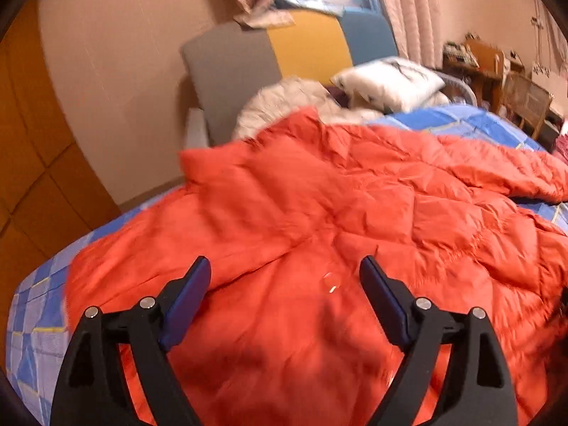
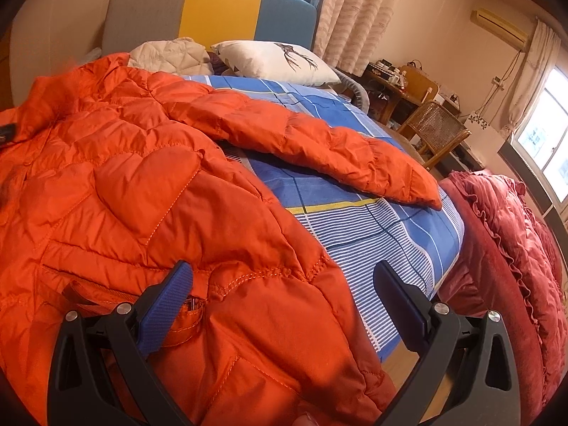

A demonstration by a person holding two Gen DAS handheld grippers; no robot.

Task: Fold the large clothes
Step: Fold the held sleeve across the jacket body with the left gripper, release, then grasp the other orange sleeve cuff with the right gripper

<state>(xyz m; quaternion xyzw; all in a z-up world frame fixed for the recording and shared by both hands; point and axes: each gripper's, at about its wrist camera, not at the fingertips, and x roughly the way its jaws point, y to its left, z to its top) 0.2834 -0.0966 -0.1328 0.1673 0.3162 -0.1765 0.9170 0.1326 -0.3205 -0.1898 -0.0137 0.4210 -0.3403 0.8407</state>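
Observation:
A large orange quilted down jacket (image 1: pixel 319 213) lies spread on a bed with a blue checked sheet (image 1: pixel 39 319). My left gripper (image 1: pixel 285 269) is open and empty, hovering just above the jacket's body. In the right wrist view the jacket (image 2: pixel 142 195) fills the left half, and one sleeve (image 2: pixel 319 149) stretches right across the sheet (image 2: pixel 372 234). My right gripper (image 2: pixel 284 277) is open and empty above the jacket's lower right edge, near a pocket.
A white pillow (image 2: pixel 277 60) and a pale quilt (image 2: pixel 170 56) lie at the headboard (image 2: pixel 213 14). A red ruffled blanket (image 2: pixel 514 248) sits right of the bed. A wooden chair (image 2: pixel 436 131) and desk (image 2: pixel 397 85) stand beyond. A wall (image 1: pixel 106 88) is on the left.

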